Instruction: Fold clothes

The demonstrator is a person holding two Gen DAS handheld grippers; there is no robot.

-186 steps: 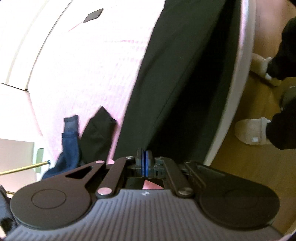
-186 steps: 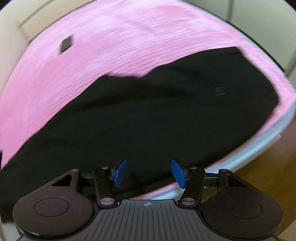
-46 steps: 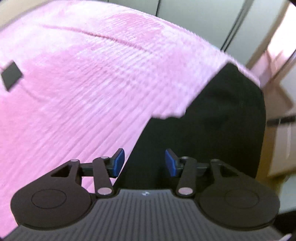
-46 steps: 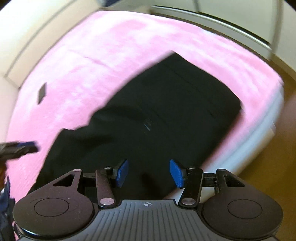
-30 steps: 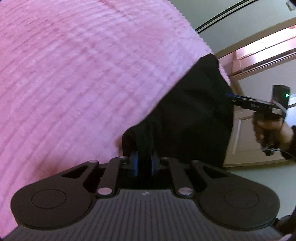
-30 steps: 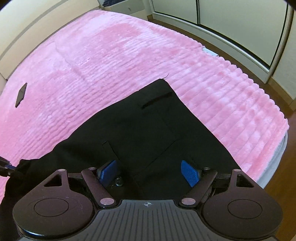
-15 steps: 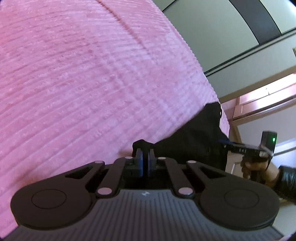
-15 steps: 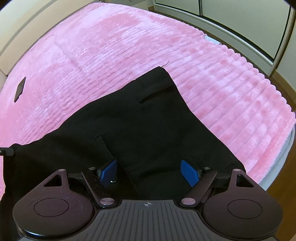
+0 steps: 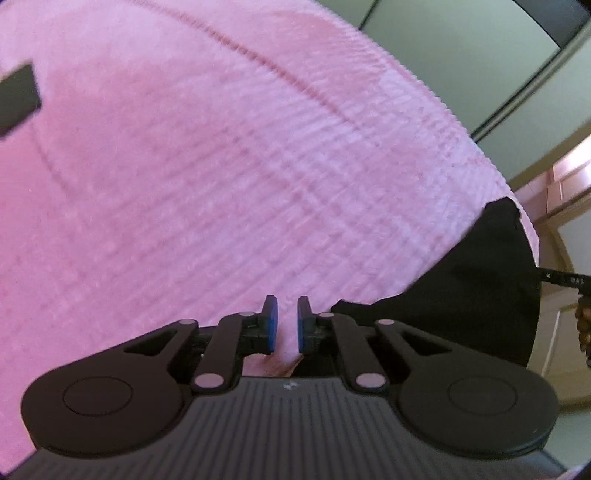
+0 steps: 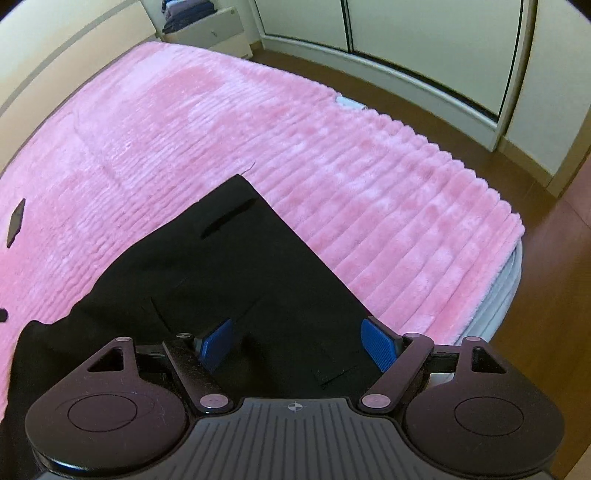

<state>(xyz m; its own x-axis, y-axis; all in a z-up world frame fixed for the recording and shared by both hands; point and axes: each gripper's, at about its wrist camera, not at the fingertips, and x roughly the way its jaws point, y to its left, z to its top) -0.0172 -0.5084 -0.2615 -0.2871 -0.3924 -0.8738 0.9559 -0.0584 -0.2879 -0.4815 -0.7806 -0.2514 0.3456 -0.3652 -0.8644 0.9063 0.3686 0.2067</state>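
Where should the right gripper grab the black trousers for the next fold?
Probably take the trousers by the far pointed corner. They lie flat on the blanket, and that corner's two edges are free, so the open right gripper could slide in low from the blanket side and pinch the edge.

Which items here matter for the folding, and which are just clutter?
Job: black garment; pink blanket it lies on.
Lying about: small dark flat object on the blanket; stacked clothes on the far cabinet.
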